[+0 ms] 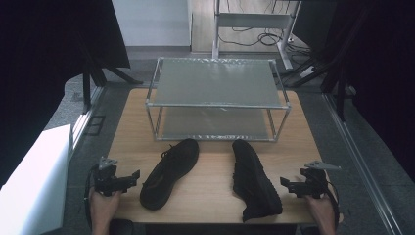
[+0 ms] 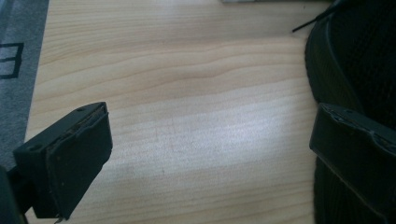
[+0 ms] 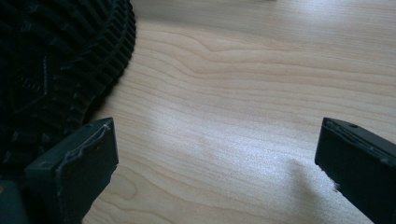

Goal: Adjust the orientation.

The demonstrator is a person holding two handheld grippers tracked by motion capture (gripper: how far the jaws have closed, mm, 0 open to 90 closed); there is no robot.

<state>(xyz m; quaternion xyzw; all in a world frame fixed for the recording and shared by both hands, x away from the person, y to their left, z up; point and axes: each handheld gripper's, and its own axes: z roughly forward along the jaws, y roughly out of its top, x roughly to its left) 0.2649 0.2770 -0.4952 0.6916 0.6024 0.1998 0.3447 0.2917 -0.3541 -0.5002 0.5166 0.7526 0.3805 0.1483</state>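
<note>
A light wooden desk (image 1: 210,196) fills the frame's middle. At its upper centre stands a two-tier metal-framed rack with frosted shelves (image 1: 218,83). Below lie two black shoes: a lace-up one (image 1: 170,172) upright at lower left-centre, the other (image 1: 254,180) on its side, lower right-centre. The left gripper (image 1: 133,176), lower left, and right gripper (image 1: 285,183), lower right, have fingers wide apart, holding nothing.

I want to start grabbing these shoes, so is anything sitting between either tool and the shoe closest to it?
Nothing visible. Bare wooden table lies between the left tool and the left shoe, and between the right tool and the right shoe, which lies on its side. Both tools are open and hold nothing.
</note>
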